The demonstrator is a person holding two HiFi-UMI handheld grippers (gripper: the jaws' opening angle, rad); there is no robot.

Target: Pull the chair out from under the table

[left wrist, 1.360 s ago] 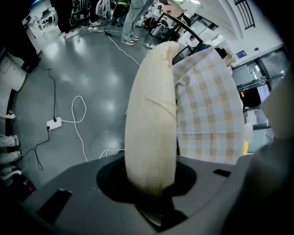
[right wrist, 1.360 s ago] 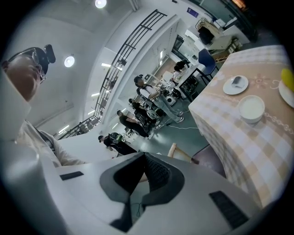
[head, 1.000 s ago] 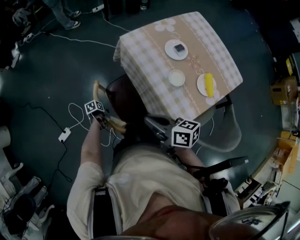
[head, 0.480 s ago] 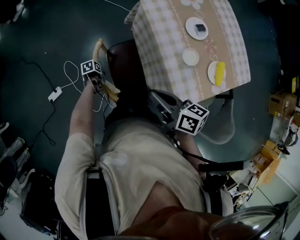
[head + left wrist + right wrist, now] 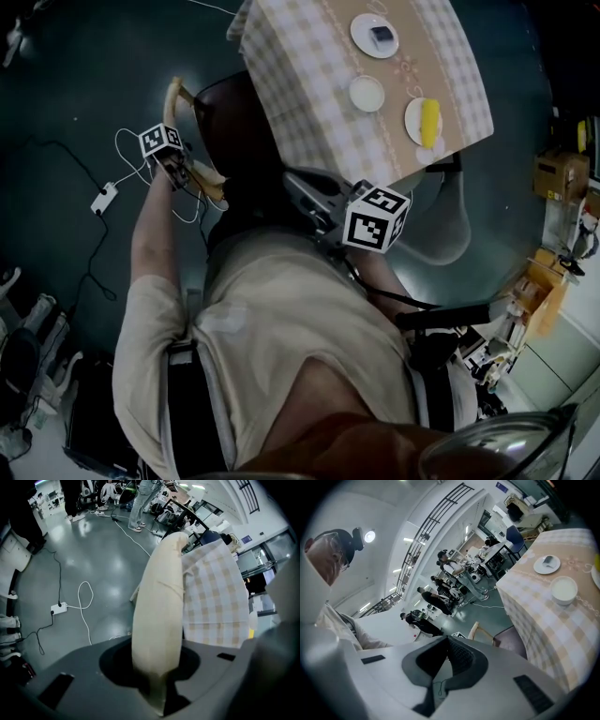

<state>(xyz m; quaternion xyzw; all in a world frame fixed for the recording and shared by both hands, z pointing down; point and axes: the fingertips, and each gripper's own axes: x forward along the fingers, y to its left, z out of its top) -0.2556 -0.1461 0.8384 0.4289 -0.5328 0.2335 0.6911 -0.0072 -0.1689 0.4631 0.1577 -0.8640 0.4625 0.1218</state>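
The chair has a pale wooden back rail (image 5: 184, 111) and a dark seat (image 5: 246, 131) that lies partly under the checked-cloth table (image 5: 300, 94). My left gripper (image 5: 192, 173) points steeply down at the lower end of the rail and is shut on it. In the left gripper view the rail (image 5: 159, 606) runs up from between the jaws of the left gripper (image 5: 159, 686), with the tablecloth (image 5: 215, 597) just to its right. My right gripper (image 5: 302, 187) hovers over the seat near the table edge; it is shut and holds nothing. The right gripper (image 5: 445, 667) looks towards the chair (image 5: 480, 632) and the table (image 5: 543, 606).
On the table stand a plate with a dark object (image 5: 375, 35), a white bowl (image 5: 367, 93) and a plate with a yellow item (image 5: 427, 120). A power strip (image 5: 103, 197) and a white cable (image 5: 131, 150) lie on the floor at left. A grey chair (image 5: 455, 234) stands at right.
The left gripper and the rail in it have shifted a little away from the table. The head view has swung, so the table sits higher in the picture. The right gripper has kept still.
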